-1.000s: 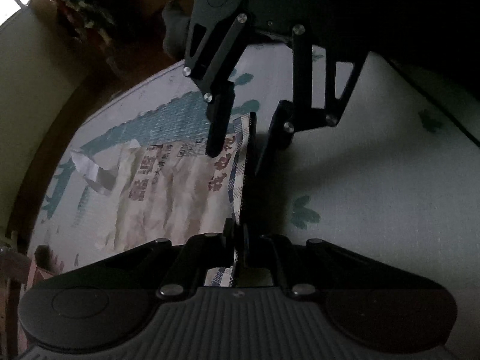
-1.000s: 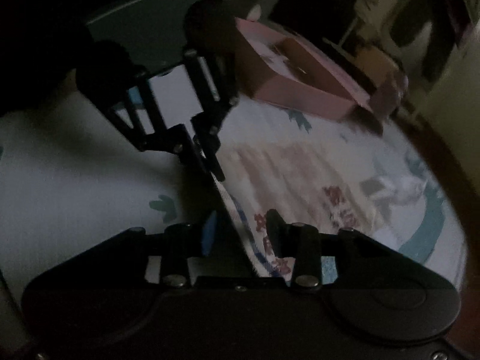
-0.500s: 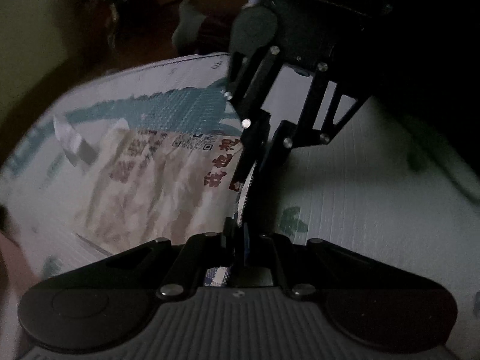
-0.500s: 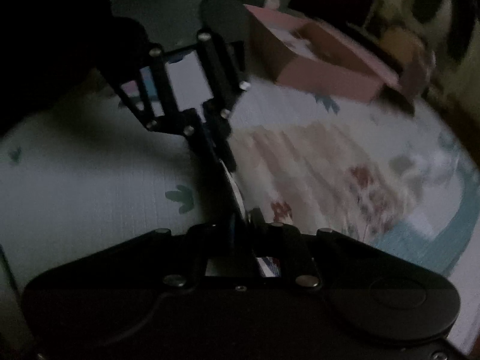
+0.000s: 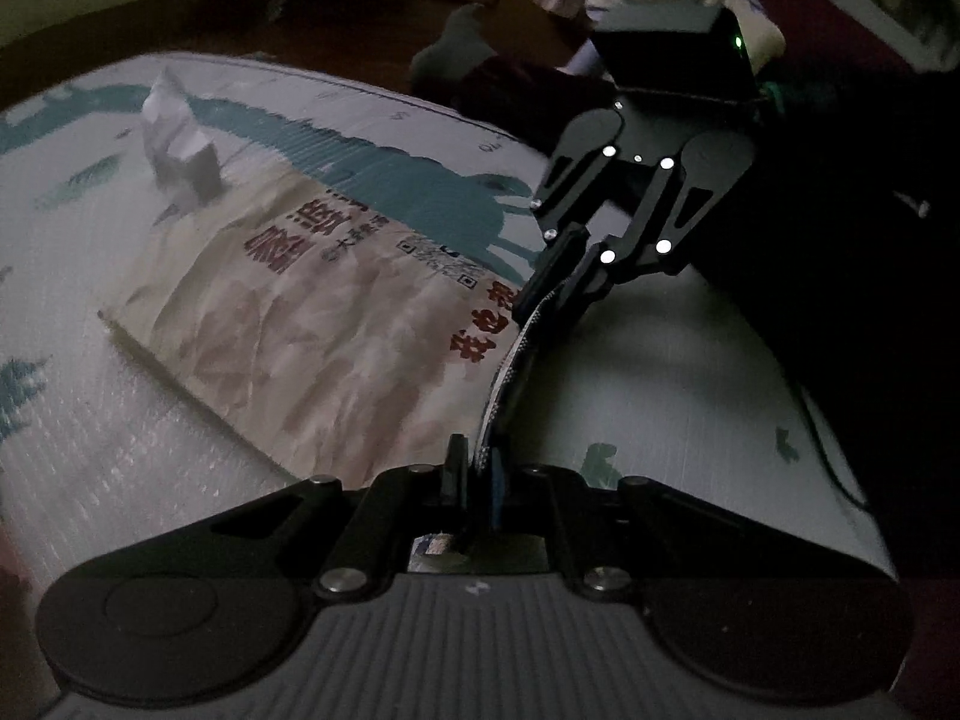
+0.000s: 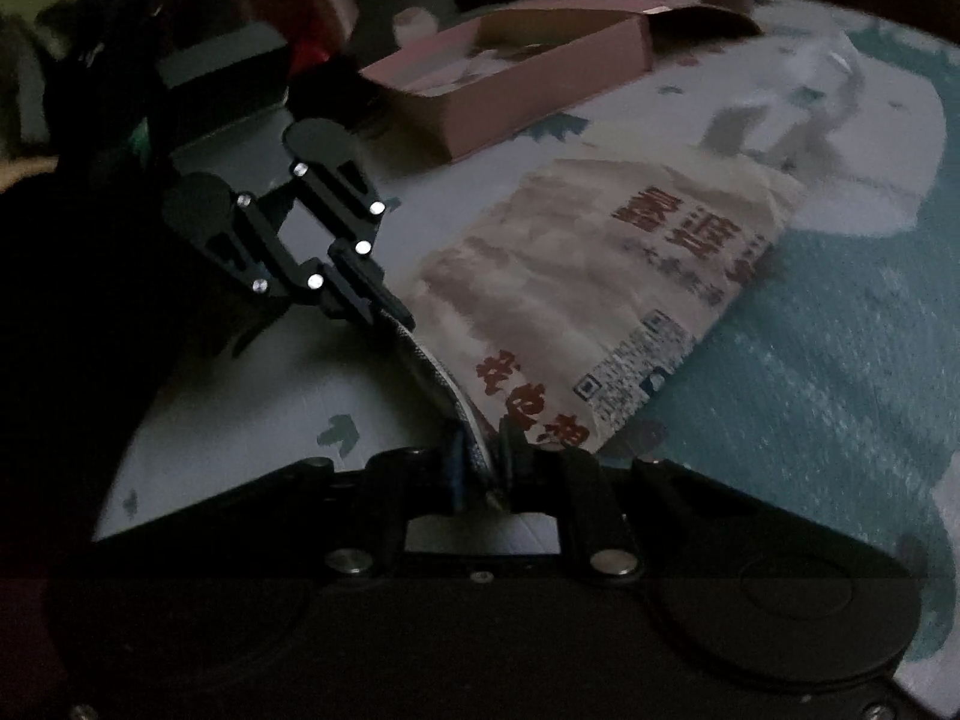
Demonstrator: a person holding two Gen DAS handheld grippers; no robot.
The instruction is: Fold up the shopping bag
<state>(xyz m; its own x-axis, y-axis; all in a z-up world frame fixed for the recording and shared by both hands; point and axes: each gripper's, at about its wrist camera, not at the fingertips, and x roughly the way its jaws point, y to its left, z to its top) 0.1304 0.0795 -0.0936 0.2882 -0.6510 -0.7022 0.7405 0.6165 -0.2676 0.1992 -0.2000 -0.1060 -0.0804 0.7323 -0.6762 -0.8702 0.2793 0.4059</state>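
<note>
Dim scene, two wrist views. Left gripper (image 5: 474, 459) at 6 o'clock of its own view, fingers closed down to a sliver on the near corner of the shopping bag (image 5: 312, 324). Right gripper (image 6: 483, 450) likewise nearly closed on the other corner of the same striped edge (image 5: 510, 354), also visible from the left at 1 o'clock (image 5: 549, 288). Edge drawn taut between both grippers and lifted; rest of bag lying crumpled on the patterned mat (image 5: 660, 372), printed face up, extending toward 10 o'clock in the left view and 2 o'clock in the right. Bag handle (image 5: 177, 144) standing up past the far end at 10 o'clock.

Risks, as judgement: thin fabric slipping from either narrow pinch if pulled unevenly; far half dragging along the mat instead of folding over; loose handle ending up trapped askew inside the fold; pink box (image 6: 510, 78) at 12 o'clock of the right view obstructing a wide sweep.

Count: one bag, one visible handle, two grippers, one open pink box, one mat.
</note>
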